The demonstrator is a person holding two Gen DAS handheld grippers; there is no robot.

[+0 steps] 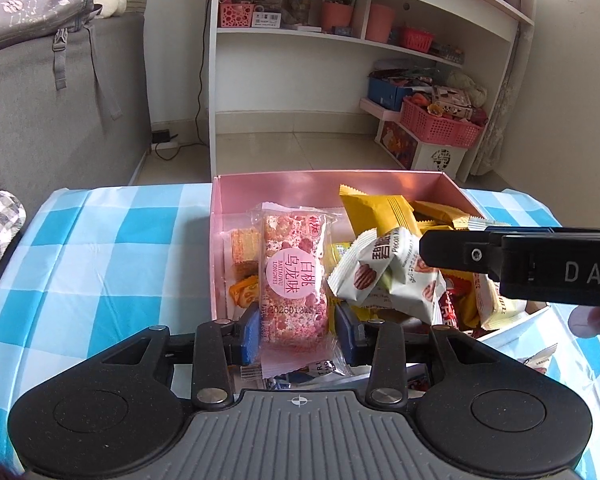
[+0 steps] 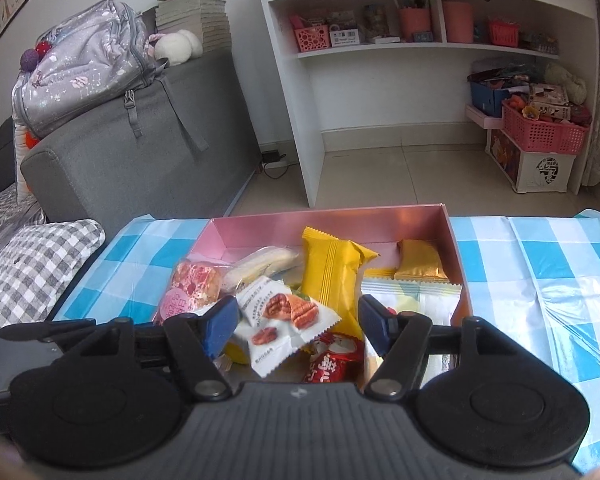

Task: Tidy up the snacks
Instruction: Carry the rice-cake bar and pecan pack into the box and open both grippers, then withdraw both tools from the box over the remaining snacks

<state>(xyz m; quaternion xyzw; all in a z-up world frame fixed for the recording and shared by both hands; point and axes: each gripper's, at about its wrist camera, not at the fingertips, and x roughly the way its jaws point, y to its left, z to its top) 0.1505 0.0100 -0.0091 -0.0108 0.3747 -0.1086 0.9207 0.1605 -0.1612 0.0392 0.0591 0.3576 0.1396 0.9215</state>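
The left gripper (image 1: 296, 330) clamps a clear-wrapped pink cake (image 1: 294, 276) above the pink cardboard box (image 1: 380, 184). Only the right wrist view shows the right gripper (image 2: 298, 326) spread wide around white walnut-printed packets (image 2: 284, 320), jaws apart.

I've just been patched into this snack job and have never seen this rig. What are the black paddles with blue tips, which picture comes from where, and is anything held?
There is no robot arm: a person holds a two-finger gripper in each hand, with a fisheye camera looking forward along its fingers. The black shapes at the bottom are each gripper's own body; the blue tips are its finger pads.

In the left wrist view, the left gripper is shut on the pink peach-oolong snack pack, over the pink box.

In the right wrist view, the right gripper is open, its fingers either side of a white pecan packet; it is not gripped.

The box sits on a blue checked tablecloth and holds mixed packets, including a yellow one.
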